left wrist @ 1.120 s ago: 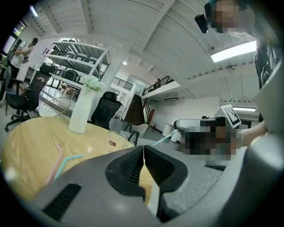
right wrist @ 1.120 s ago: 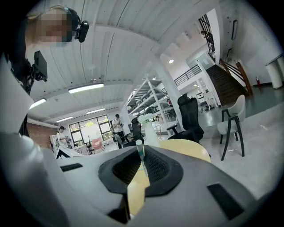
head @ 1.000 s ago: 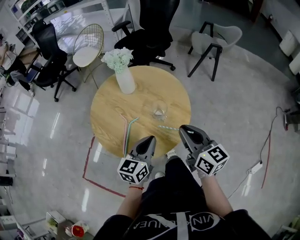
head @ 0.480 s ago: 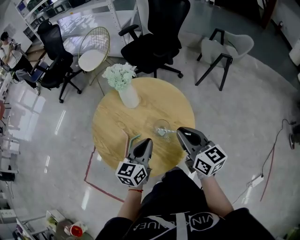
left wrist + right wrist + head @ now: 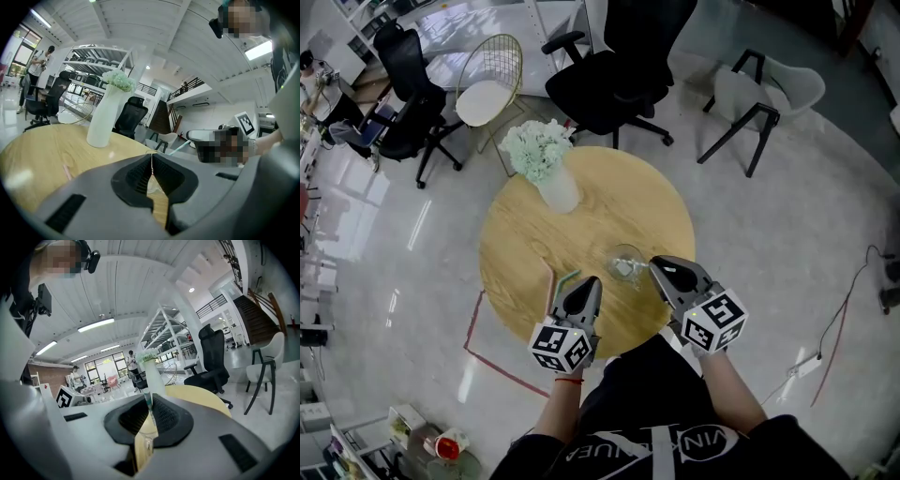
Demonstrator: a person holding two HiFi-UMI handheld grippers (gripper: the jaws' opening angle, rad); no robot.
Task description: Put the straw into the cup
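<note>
Grips a teal straw [image 5: 149, 405] in the right tongs [image 5: 658, 268], clamped shut on it, just beside the clear cup [image 5: 625, 263] on the round wooden surface [image 5: 609, 202]. Holds the left tongs [image 5: 151, 157] pressed together, nothing between them, over the near edge. Shows a pink straw [image 5: 550, 279] and a green straw [image 5: 565, 278] lying flat near the left tongs, a white vase [image 5: 559, 190] farther back.

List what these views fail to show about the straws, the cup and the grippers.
- Head view: the right gripper covers most of its held straw. Only the right gripper view shows the grip.
- Head view: the left gripper cuts off the lower ends of the spare straws.
- Head view: the cup is too small and clear to tell its contents.
- Right gripper view: the jaws hide most of the cup.
</note>
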